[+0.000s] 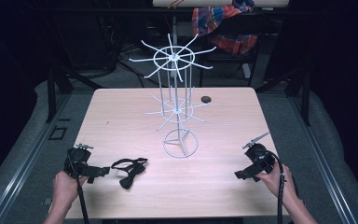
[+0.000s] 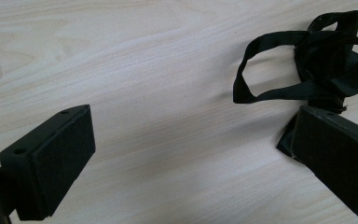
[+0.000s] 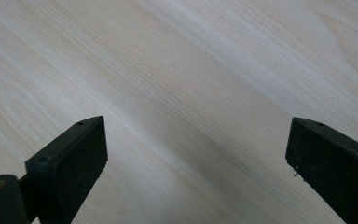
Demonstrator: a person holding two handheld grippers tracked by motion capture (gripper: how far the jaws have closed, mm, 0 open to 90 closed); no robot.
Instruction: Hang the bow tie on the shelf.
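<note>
Pale wood grain runs across the worktop (image 1: 121,116), and at its near left edge my left hand (image 1: 66,186) holds my left tool (image 1: 103,171) low over the surface, its jaws spread wide with nothing between them. Just past that tool lies a black bow tie (image 1: 129,171) with its strap looped loosely beside the knot; in the left gripper view the bow tie (image 2: 317,60) sits just beyond the right-hand jaw, and I cannot tell whether that jaw touches the cloth. Toward the middle of the worktop stands a white wire rack (image 1: 177,88), upright on a ring base, with two tiers of radiating hooks. A small dark hole (image 1: 206,99) marks the board behind it. At the near right, my right hand (image 1: 275,179) holds my right tool (image 1: 242,175), its jaws also standing wide apart over bare wood.
</note>
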